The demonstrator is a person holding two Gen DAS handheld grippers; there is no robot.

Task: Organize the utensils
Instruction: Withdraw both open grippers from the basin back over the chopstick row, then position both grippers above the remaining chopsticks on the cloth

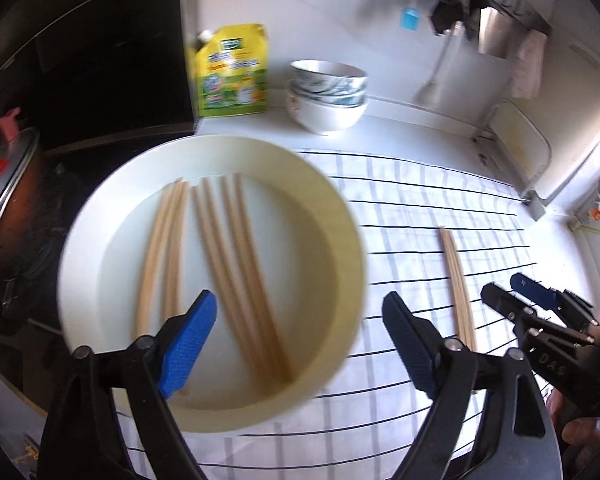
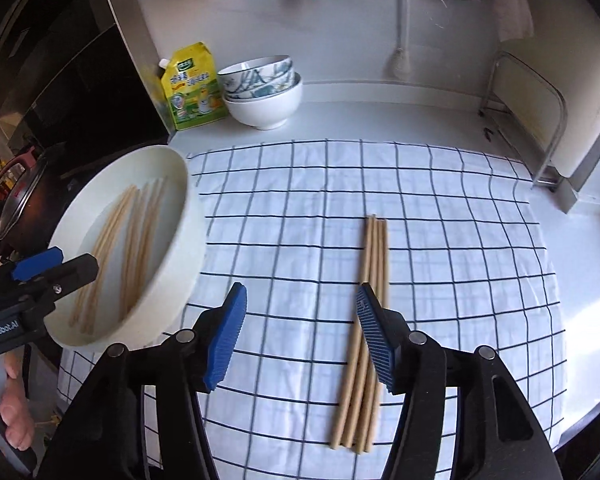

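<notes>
A round white dish (image 1: 80,240) (image 2: 188,216) at the left edge of the checked cloth (image 1: 420,208) (image 2: 300,200) holds several wooden chopsticks (image 1: 236,264) (image 2: 136,232). A second bundle of chopsticks (image 1: 456,280) (image 2: 374,256) lies side by side on the cloth. My left gripper (image 1: 300,300) (image 2: 56,262) hangs open above the dish, gripping nothing. My right gripper (image 2: 302,290) (image 1: 512,292) is open over the cloth; its right finger covers part of the bundle, and nothing sits between its pads.
A yellow pouch (image 1: 232,76) (image 2: 192,88) and stacked bowls (image 1: 328,92) (image 2: 264,92) stand at the back. A lidded pot (image 1: 4,184) (image 2: 20,196) sits left of the dish. A metal rack (image 2: 540,120) stands at the right. A hand (image 2: 16,412) holds the left gripper.
</notes>
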